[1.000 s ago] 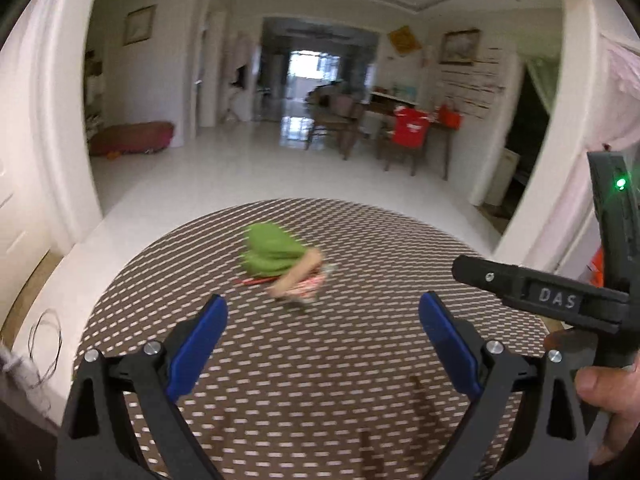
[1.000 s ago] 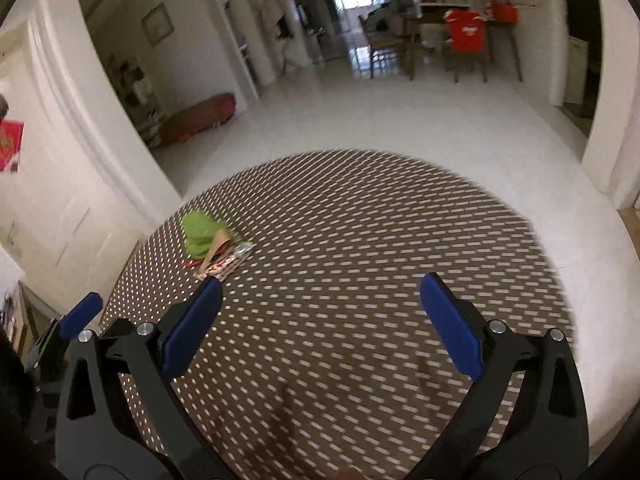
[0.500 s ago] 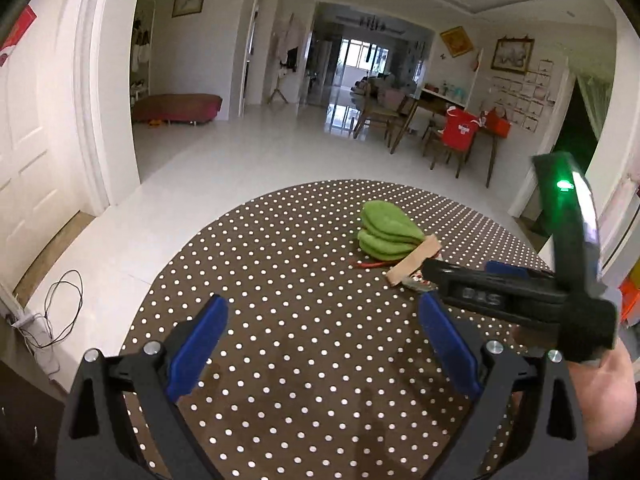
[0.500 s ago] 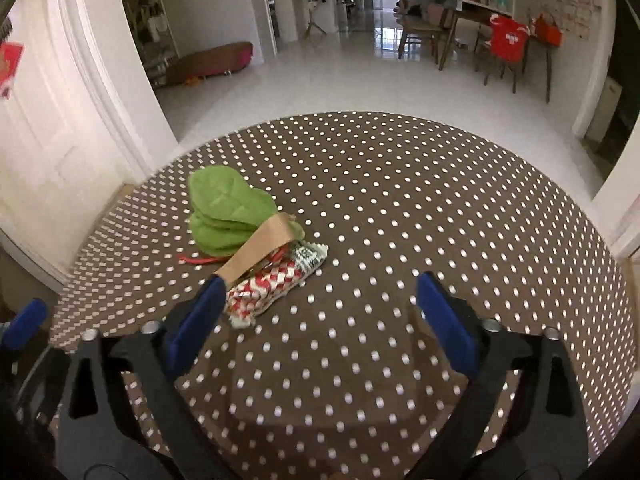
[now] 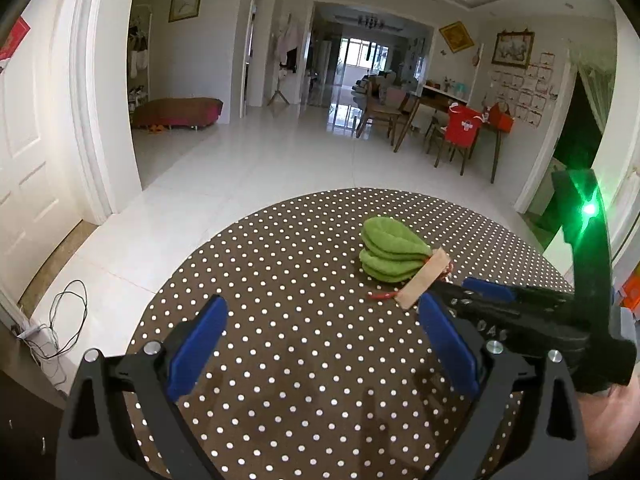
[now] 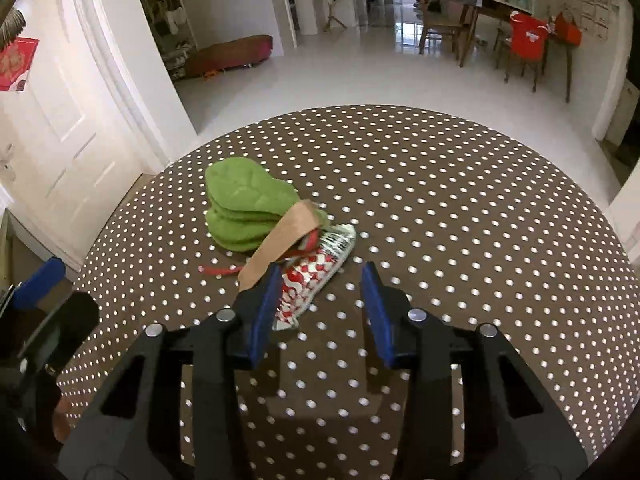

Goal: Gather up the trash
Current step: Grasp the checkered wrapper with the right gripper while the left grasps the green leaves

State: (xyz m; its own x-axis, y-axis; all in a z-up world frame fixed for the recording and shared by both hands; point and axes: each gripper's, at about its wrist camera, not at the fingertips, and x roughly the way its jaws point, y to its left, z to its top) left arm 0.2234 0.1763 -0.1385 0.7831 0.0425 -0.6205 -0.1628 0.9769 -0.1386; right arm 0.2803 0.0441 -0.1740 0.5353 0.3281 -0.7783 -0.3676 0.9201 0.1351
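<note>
Wrapper [image 6: 316,280] — red-and-white checked snack trash — lies on the round polka-dot desk [image 6: 460,208], its far end tucked against a stack of green leaf-shaped pads [image 6: 244,208] bound by a tan paper band [image 6: 280,240]; a red string [image 6: 220,269] trails beside them. Right gripper [image 6: 320,300] sits low over the desk, jaws partly open and holding nothing, its left pad just at the wrapper's near edge, the other on bare desk to the right. The low, straddling pose suggests a pinch on the wrapper's free end, clear of the stack. Left gripper [image 5: 320,344] hovers wide open and empty nearer the desk's edge — apparently held back to leave room.
</note>
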